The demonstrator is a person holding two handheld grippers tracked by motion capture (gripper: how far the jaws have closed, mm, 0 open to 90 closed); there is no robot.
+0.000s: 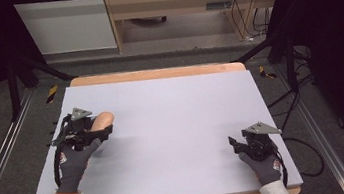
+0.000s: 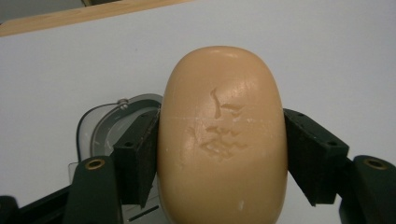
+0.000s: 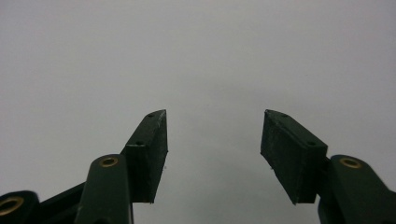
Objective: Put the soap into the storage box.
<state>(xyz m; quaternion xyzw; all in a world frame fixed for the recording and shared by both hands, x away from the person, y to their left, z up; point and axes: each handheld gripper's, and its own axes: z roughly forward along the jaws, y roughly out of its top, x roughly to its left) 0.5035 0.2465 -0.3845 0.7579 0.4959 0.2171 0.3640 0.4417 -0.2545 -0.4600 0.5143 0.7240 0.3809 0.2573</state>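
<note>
Tan, smooth, rounded bread roll [image 2: 223, 140] sits clamped between the left gripper's [image 2: 223, 154] black jaws, one pad pressed on each flank, cracked glaze facing the camera. Looks like a foam or plastic prop roll, can't confirm. Below it in the left gripper view there's a round grey-rimmed part [image 2: 116, 121], probably gripper hardware; can't tell more.

High view: left gripper [image 1: 99, 129] is at the left side of the table [image 1: 171, 107], roughly mid-depth, roll [image 1: 102, 120] sticking out toward the far right. Whether the roll is lifted or touching the surface: can't tell.

Right gripper [image 3: 212, 154]: jaws apart, nothing between them, just bare grey tabletop ahead. In the high view it sits near the right edge [image 1: 247, 145], at the near side, well apart from the roll.

Status, my read: grasp is done and looks centred and firm. Transport and placement are left. No container or target on the table, so the destination is unclear. Right gripper looks idle, possibly waiting for a handover.
</note>
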